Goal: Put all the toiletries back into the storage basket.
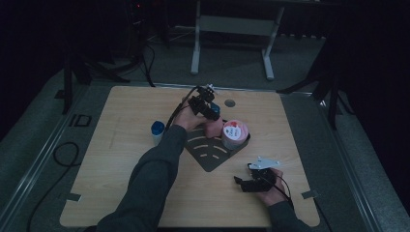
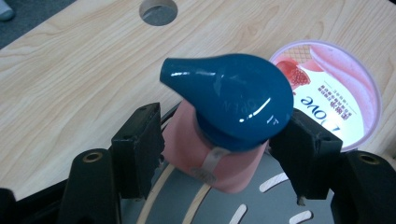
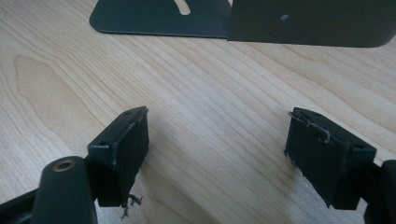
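A person works at a wooden table [image 1: 121, 193] with a two-jaw gripper in each hand.

Left gripper [image 2: 219, 154]: its jaws stand to either side of a pink bottle [image 2: 205, 161] with a glossy dark-blue pump cap [image 2: 233, 100]. A narrow gap shows between the left pad and the bottle's side, and the right pad sits just beside the cap's edge; the jaws are released rather than pressing. The bottle stands upright between the jaws on a dark grey slotted bookend [image 2: 275, 196]. Raised lettering on the cap appears to read "OPEN", though it is faint. A small oval sticker on the bottle's body is too small to read.

Just beyond the right jaw of this gripper stands a pink tub [image 2: 336, 93], touching or nearly touching the bottle. Its lid carries a strawberry picture, the word "LOVE" in white seen upside down, and a line of small characters too fine to read. In the high view the tub [image 1: 235, 134] sits on the bookend [image 1: 212, 152], at the left gripper [image 1: 209, 112].

A round hole [image 2: 159, 10] in the tabletop lies ahead of the jaws.

Right gripper [image 3: 217, 154]: jaws spread wide and empty above bare wood, the bookend [image 3: 299, 21] lying ahead of them. In the high view it [image 1: 246, 182] rests well apart from the bottle.

A blue-capped container [image 1: 157, 131] stands left of the person's left sleeve.
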The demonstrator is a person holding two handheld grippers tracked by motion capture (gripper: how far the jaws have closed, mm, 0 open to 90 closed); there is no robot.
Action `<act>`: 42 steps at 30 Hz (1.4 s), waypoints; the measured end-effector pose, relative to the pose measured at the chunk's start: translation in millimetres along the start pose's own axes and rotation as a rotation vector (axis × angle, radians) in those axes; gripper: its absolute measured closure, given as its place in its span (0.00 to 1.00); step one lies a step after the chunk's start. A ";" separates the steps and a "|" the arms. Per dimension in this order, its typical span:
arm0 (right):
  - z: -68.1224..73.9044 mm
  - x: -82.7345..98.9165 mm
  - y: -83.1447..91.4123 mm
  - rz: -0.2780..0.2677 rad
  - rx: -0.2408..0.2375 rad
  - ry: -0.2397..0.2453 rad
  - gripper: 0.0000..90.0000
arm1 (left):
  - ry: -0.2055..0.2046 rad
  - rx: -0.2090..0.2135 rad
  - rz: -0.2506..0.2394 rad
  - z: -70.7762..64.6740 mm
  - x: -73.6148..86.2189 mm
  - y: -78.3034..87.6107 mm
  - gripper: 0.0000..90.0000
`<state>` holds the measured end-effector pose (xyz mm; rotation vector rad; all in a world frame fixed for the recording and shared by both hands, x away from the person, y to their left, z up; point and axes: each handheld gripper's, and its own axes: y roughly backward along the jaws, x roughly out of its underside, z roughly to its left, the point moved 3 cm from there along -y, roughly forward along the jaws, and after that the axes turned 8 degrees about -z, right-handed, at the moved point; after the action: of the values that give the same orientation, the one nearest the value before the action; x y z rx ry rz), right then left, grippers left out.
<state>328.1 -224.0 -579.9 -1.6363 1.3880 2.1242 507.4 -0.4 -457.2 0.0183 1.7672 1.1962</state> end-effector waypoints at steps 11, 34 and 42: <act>0.0 0.0 0.0 0.001 0.000 0.001 0.23 | -0.026 -0.034 -0.009 -6.9 9.1 19.7 0.43; 0.1 0.0 -0.1 0.000 -0.001 0.000 0.23 | -0.064 -0.085 -0.050 -12.2 11.8 69.1 0.46; 0.1 0.0 -0.1 -0.001 -0.001 0.001 0.23 | -0.059 -0.124 -0.061 -7.5 14.4 84.3 0.46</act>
<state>328.1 -223.9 -580.0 -1.6382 1.3859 2.1249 455.4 45.0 -406.2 -0.0721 1.6288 1.2468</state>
